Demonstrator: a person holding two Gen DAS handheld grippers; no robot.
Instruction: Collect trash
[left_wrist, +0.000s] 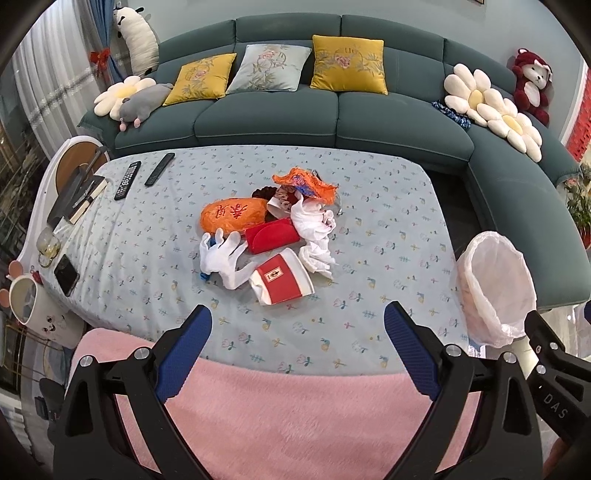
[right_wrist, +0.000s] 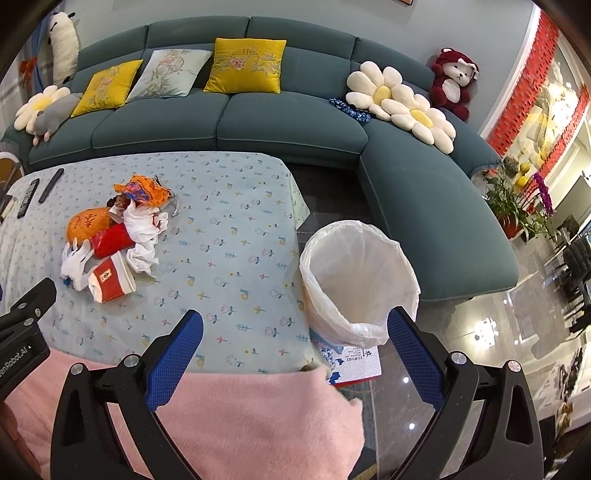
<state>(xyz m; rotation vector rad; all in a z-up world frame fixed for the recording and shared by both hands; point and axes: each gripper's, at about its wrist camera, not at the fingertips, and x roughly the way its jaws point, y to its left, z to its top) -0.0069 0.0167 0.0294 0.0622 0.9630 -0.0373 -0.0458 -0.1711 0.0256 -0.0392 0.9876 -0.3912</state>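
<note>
Left gripper (left_wrist: 297, 325) wide open, nothing between the blue pads, hovering over the near edge of the table (left_wrist: 388, 206). Right gripper (right_wrist: 295, 336) also wide open and empty, sitting off the table's right near corner, with its right finger in front of the bin.

Trash is one pile mid-table, on the flowered cloth:
- red-and-white paper cup (left_wrist: 282, 282) on its side, nearest item
- white glove (left_wrist: 221, 258) just left of the cup, touching it
- crumpled white tissue (left_wrist: 316, 254) just right of the cup
- red pouch (left_wrist: 271, 234) behind the cup
- orange bag (left_wrist: 232, 214) with red print, far left of the pile
- white rag (left_wrist: 310, 218) and orange frilly scrap (left_wrist: 306, 182) at the far side

Bin (right_wrist: 360, 280) with white liner stands on the floor just off the table's right edge, looks empty inside.

Two remotes (left_wrist: 127, 181) at the far left of the table, well apart from the pile. Phone (left_wrist: 66, 275) on the left edge. Pink blanket (left_wrist: 295, 413) covers the near edge under both grippers.
</note>
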